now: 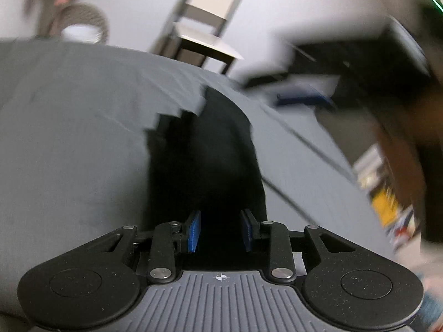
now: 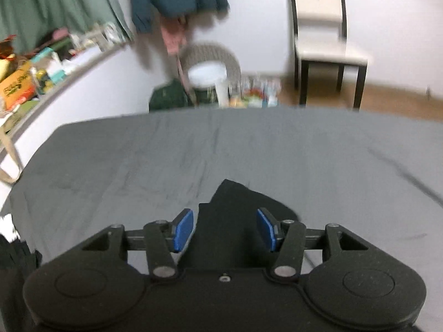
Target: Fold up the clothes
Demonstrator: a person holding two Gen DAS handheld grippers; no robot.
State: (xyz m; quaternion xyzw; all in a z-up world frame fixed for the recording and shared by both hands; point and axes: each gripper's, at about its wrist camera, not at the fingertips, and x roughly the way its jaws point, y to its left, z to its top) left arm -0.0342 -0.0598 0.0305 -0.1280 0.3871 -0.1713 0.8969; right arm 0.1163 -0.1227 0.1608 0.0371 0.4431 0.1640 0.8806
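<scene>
Grey bedsheet (image 2: pixel 249 144); white chair (image 2: pixel 318 27) beyond.

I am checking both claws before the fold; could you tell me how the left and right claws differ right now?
The left claw has a narrower gap than the right claw. The black garment stretches far ahead of the left claw, while the right claw sees only a short corner of it. Both are open, blue-padded, over the grey sheet.

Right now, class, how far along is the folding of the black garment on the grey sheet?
Done: no neat fold shows. The black garment lies bunched on the grey sheet.
In hand: nothing gripped; left gripper and right gripper both hang open over it.
Left: likely grasping, spreading and folding it all.
</scene>
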